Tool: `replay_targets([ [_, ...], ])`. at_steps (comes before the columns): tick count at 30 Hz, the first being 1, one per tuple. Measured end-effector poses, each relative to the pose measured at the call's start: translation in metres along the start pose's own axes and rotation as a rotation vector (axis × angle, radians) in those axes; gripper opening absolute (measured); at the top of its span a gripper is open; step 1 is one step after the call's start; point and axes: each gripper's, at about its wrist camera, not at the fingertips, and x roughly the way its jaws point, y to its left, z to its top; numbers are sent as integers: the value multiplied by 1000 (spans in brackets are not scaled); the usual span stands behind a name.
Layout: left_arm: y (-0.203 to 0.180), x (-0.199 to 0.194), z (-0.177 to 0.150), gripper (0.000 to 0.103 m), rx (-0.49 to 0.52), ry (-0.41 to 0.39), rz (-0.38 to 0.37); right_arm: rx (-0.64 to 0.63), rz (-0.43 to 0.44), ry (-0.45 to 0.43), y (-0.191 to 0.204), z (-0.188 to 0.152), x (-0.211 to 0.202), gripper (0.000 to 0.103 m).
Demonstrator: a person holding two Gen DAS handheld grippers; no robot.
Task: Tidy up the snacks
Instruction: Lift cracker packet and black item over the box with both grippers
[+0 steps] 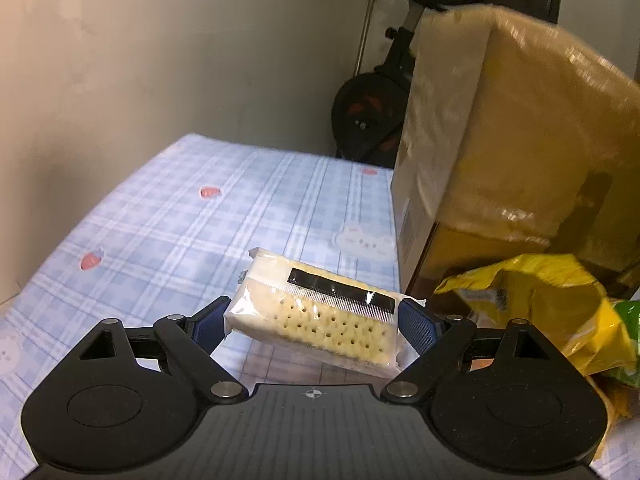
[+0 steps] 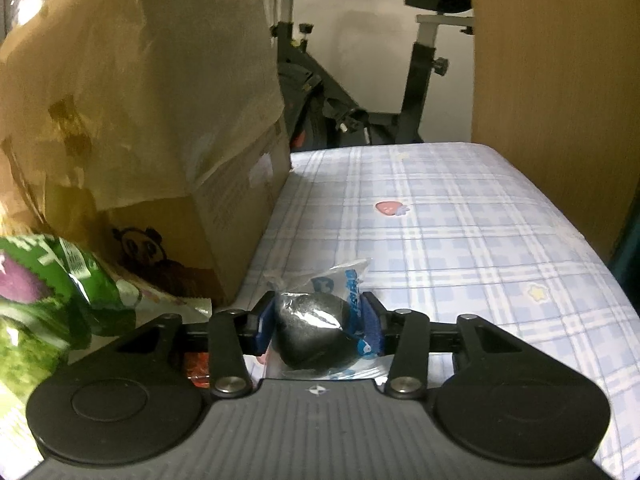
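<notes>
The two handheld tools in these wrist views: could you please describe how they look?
Both look alike. The left tool and right tool each have a matte black ribbed body with a small white crosshair mark, two round black discs, black linkage arms with silver pivot pins, and blue textured fingers. No cables or sleeves show.

Both tools look alike — the left gripper and right gripper have matte black linkage arms, silver pivot screws, round black discs, a ribbed grey body with a small crosshair mark, and blue textured pads.

Cardboard box on bed (snack bags before it).
</notes>
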Motion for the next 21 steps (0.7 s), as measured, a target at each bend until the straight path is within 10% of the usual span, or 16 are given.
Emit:
replay_targets([
  [21, -24, -78, 65, 90, 13, -269, -118, -77, 79, -323, 40, 79, -101, 47],
])
